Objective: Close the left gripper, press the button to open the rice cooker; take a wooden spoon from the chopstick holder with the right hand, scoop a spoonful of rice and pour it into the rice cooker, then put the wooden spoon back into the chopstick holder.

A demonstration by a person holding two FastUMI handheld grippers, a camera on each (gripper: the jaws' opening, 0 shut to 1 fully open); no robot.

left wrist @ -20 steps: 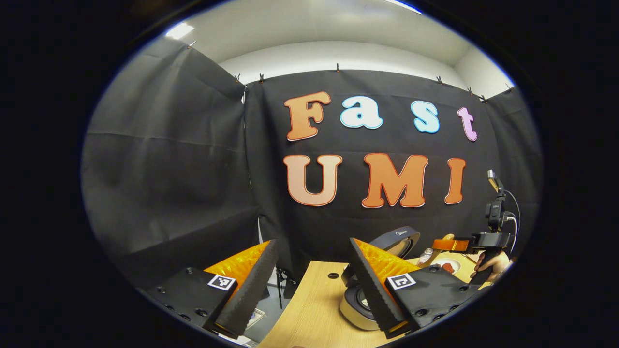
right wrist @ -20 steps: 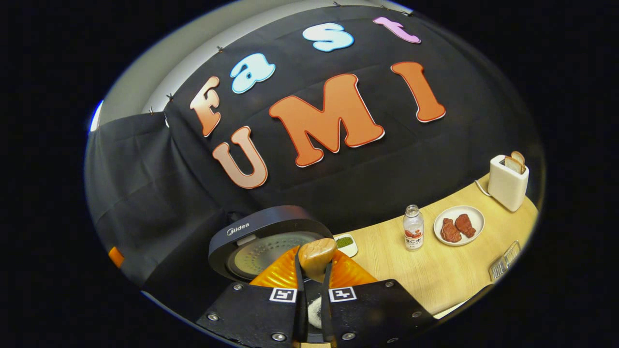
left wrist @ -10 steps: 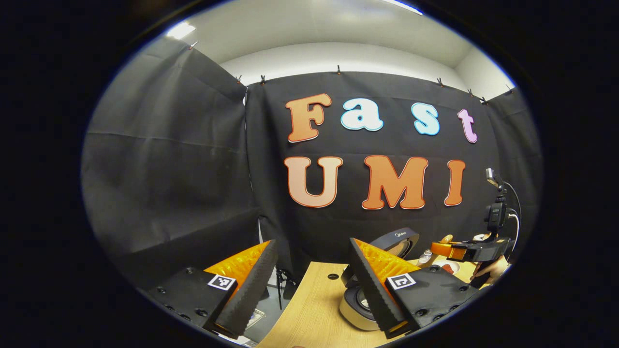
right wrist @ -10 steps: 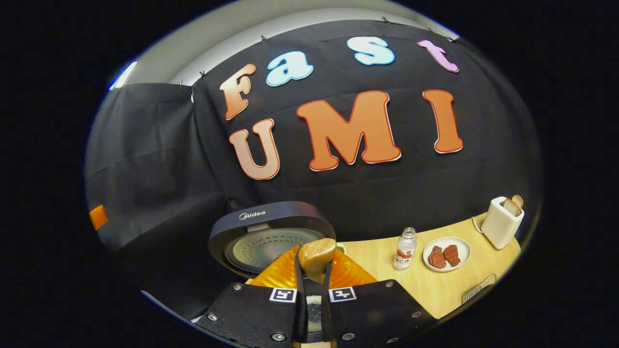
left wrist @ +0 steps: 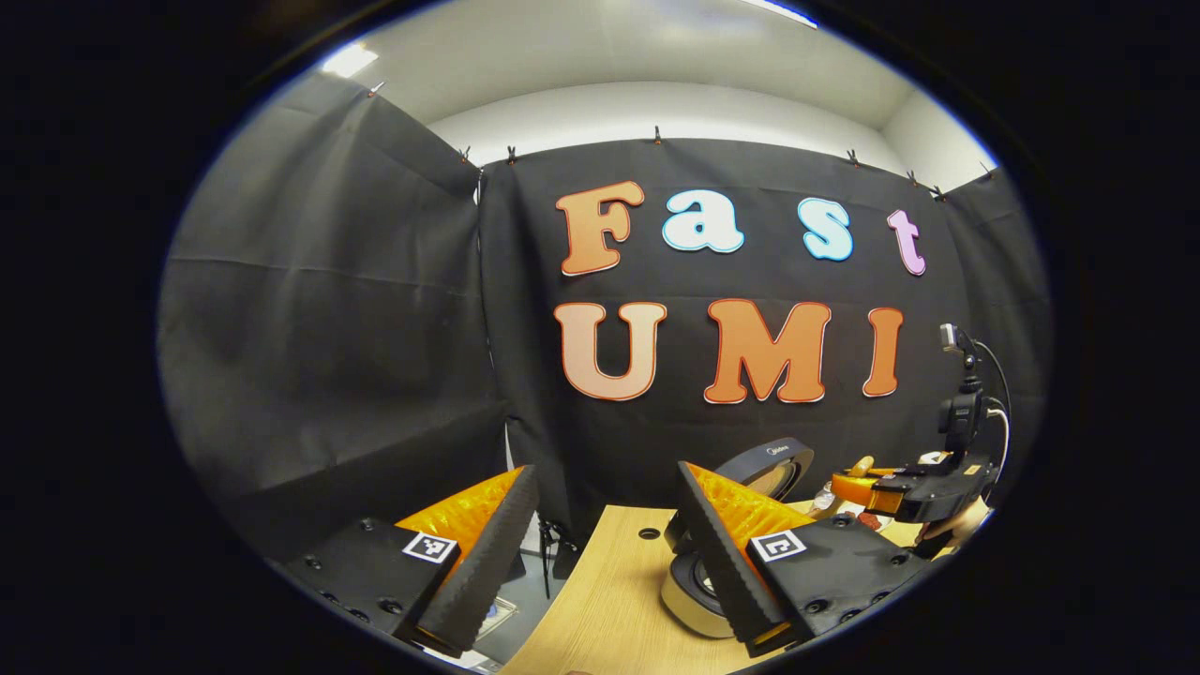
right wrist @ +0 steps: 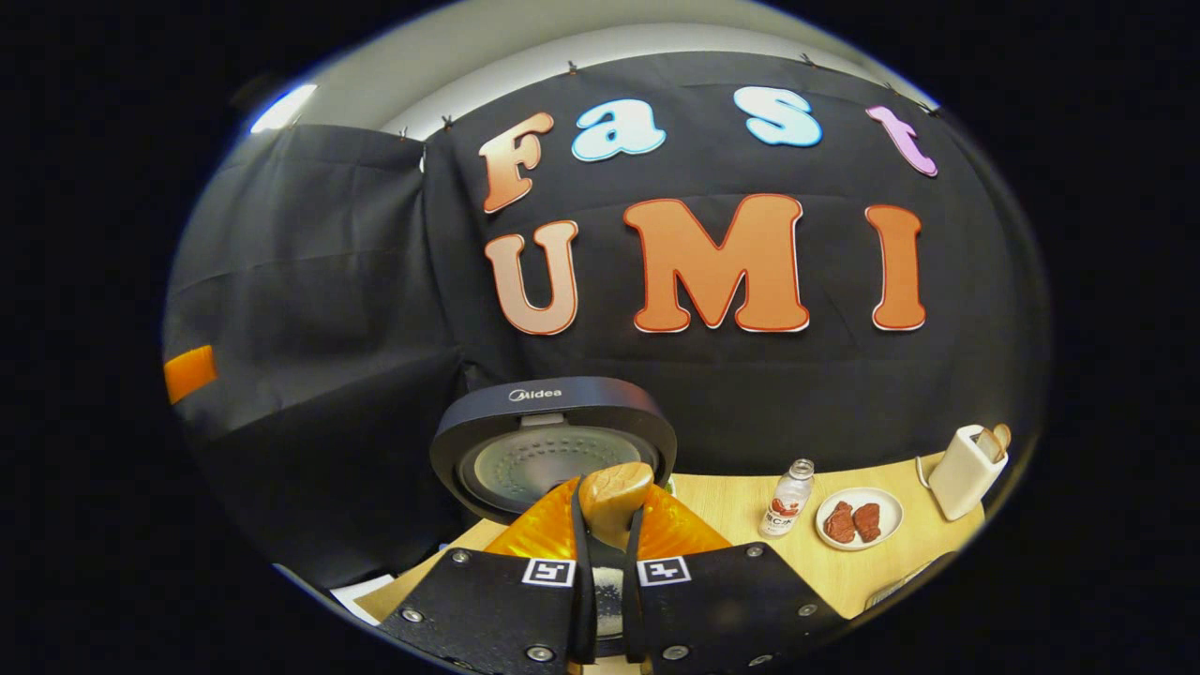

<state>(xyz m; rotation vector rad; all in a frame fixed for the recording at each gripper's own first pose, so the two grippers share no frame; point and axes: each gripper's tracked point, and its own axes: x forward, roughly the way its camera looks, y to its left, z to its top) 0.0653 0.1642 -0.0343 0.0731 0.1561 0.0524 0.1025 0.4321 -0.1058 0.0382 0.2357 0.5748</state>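
My right gripper is shut on the wooden spoon, whose rounded bowl sticks up between the fingertips. Behind it stands the rice cooker with its dark lid raised and the inner face toward me. A pale grainy patch shows low in the gap between the fingers; I cannot tell what it is. My left gripper hangs open with nothing in it over the table's left end. Past its right finger I see the rice cooker with its lid up. The right gripper and its hand are at the far right.
On the wooden table to the cooker's right stand a small bottle, a white plate with two meat pieces and a white toaster with bread. The table's left edge drops to the floor below my left gripper.
The right gripper has rolled back to level with the spoon still in it and has sunk a little. The left gripper has stayed where it was, open.
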